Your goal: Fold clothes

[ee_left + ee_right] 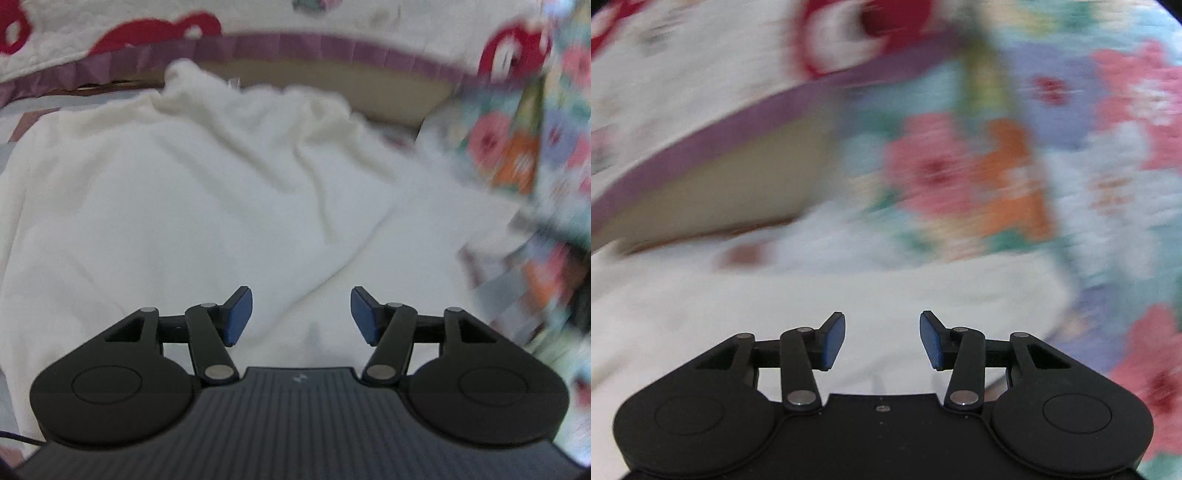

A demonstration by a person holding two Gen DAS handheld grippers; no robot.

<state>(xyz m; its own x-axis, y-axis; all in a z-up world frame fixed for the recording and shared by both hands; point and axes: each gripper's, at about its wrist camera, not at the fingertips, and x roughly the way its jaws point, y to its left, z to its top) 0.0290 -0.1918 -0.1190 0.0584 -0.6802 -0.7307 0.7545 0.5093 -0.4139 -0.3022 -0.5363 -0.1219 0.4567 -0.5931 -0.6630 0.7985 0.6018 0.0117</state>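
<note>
A cream-white soft garment lies spread and wrinkled on a bed, filling most of the left wrist view. My left gripper hovers over its near part, jaws open, nothing between the blue pads. In the right wrist view, heavily blurred, the same white garment lies below my right gripper, which is open and holds nothing. The garment's right edge shows beside the flowered cloth.
A flowered cloth in pink, orange and teal rises at the right, also large in the right wrist view. Behind the garment runs a purple frilled trim of a white quilt with red patterns, over a tan surface.
</note>
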